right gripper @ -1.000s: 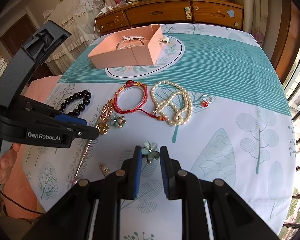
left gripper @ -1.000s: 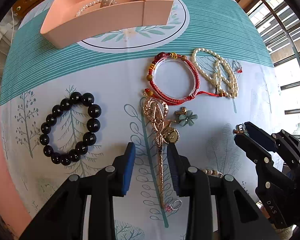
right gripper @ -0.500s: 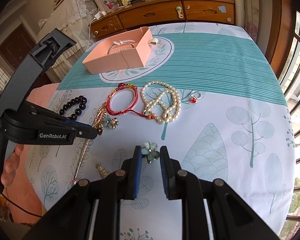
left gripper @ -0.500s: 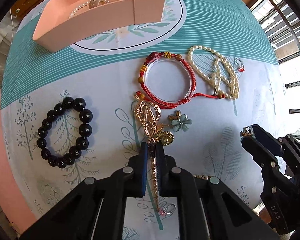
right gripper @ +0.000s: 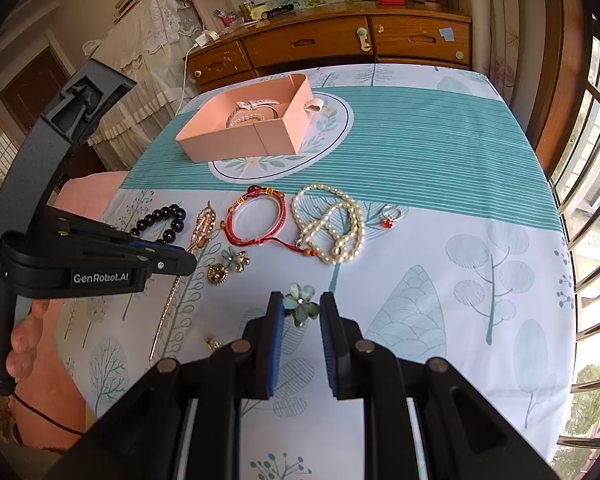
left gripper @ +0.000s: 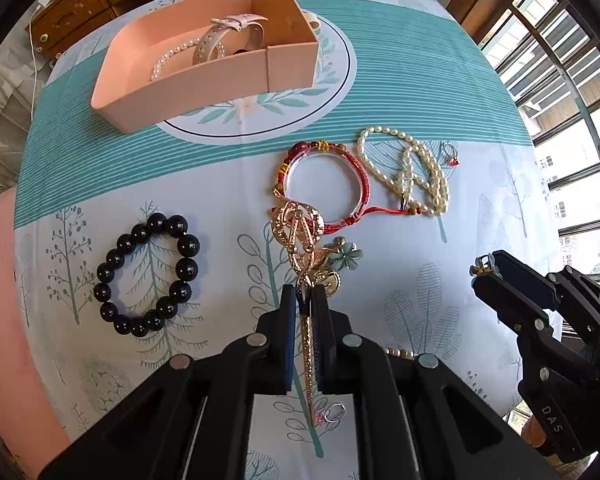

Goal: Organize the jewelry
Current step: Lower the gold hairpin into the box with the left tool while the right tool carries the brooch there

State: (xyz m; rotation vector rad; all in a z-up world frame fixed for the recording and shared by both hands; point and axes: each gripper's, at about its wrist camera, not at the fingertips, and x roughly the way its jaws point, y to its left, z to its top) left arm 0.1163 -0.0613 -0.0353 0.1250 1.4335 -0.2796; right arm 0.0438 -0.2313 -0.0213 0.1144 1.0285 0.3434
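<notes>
Gold metal is catching the light between the left gripper's (left gripper: 303, 300) blue pads: the long gold filigree hairpin (left gripper: 302, 248) is being pinched at its stem, jaws drawn in tight around it, with its ornate leaf-shaped head pointing toward the pale pink rectangular cardboard box (left gripper: 204, 76) and its thin pin running back under the gripper. In the right wrist view the hairpin's head (right gripper: 202, 228) is angling up off the leaf-printed white and teal tablecloth (right gripper: 440, 272).

The right gripper (right gripper: 300, 308) is holding a small teal flower-shaped earring (right gripper: 299, 303) between its pads, jaws narrowed onto it with only the flower's width between them. From the left wrist view this gripper (left gripper: 485, 270) is hanging over the cloth's right side.

Lying on the cloth are a black round-bead bracelet (left gripper: 148, 276) well to the left of the hairpin, a red braided cord bracelet around a clear ring (left gripper: 320, 184) just beyond the hairpin's head, a cream pearl necklace (left gripper: 412, 172) touching the cord's loose end, and a small silver ring with a red stone (left gripper: 451, 156) beside the pearls. A second teal flower earring (left gripper: 342, 258) is sitting just right of the hairpin.

Inside the pink box, a pale pink strap watch (left gripper: 228, 36) and a string of small pearls (left gripper: 172, 58) are resting together.
</notes>
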